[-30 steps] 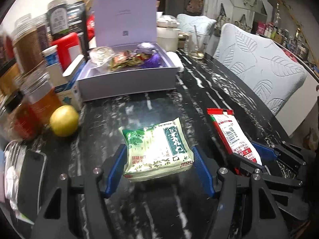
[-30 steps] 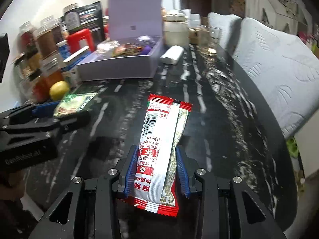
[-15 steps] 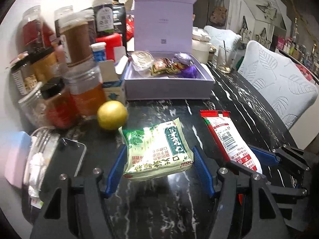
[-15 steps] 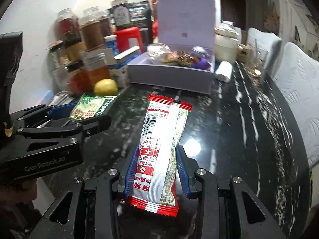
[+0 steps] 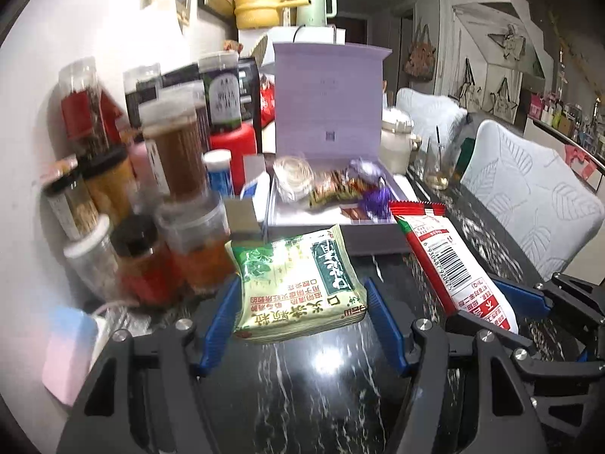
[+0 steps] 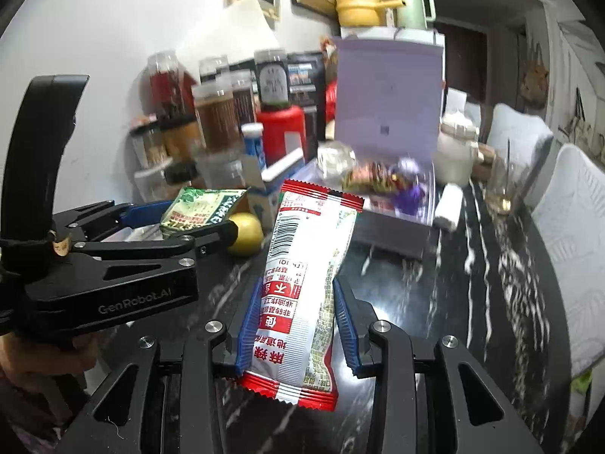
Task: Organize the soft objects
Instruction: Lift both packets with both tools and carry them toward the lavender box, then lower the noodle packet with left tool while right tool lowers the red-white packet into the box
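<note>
Packets fill both grippers above the black marbled desk (image 5: 321,397). The left gripper (image 5: 298,302) is clamped about half-wide on a green packet (image 5: 298,287), pads pressing both side edges. The right gripper (image 6: 297,325) is closed narrowly on a long red-and-white packet (image 6: 302,287), which points toward 12 o'clock. At 12 o'clock beyond both stands an open lavender box (image 5: 340,234) with wrapped snacks inside; jars (image 5: 177,159) crowd at 10 o'clock.
</note>
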Demonstrator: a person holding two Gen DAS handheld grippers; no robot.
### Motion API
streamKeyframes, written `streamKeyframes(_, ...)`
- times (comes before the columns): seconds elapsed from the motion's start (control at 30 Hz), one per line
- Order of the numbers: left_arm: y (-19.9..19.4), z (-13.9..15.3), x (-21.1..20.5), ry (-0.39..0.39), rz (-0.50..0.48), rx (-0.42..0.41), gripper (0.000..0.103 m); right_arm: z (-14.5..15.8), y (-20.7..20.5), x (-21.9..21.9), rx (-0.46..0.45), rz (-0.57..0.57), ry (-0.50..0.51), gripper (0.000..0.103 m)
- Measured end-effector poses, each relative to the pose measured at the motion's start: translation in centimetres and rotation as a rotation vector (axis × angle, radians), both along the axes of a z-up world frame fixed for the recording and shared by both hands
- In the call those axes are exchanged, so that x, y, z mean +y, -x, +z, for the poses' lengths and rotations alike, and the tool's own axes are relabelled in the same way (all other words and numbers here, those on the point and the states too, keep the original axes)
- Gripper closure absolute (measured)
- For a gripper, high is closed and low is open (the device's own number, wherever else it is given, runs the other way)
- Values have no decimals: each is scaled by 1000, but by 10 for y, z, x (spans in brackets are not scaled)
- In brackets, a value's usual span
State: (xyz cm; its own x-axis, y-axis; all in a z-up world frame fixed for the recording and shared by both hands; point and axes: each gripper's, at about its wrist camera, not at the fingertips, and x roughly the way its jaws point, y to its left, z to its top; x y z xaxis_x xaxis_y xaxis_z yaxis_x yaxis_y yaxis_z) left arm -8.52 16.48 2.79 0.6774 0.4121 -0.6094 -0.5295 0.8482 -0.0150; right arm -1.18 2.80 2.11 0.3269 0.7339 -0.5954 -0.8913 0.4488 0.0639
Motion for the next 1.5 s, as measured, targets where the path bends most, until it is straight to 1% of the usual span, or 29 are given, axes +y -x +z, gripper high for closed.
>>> streamKeyframes(0.2, -14, 22, 10, -37, -17, -39, 38, 25, -9, 8, -31, 11, -52, 66)
streamKeyframes(0.43, -35, 46, 18, -75, -47, -87, 37, 49, -27, 15, -74, -5, -95, 66)
streamKeyframes(0.73, -73, 73, 33, -122, -75, -144, 37, 77, -57, 26, -129, -23, -141, 66)
streamKeyframes(0.97, -114, 87, 54, -130, -80, -183, 37, 94, -89, 39, -163, -37, -165, 66)
streamKeyframes(1.1, -138, 92, 68, -140, -73, -193, 37, 102, -112, 52, -194, -50, -167, 66)
streamKeyframes(1.23, -162, 91, 80, -155, -60, -194, 37, 102, -136, 66, -198, -55, -169, 66)
streamKeyframes(1.33, -181, 87, 93, -154, -50, -191, 37, 100, -152, 76, -193, -59, -171, 66)
streamKeyframes(1.5, -211, 71, 111, -145, -27, -165, 37, 92, -178, 91, -179, -64, -176, 66)
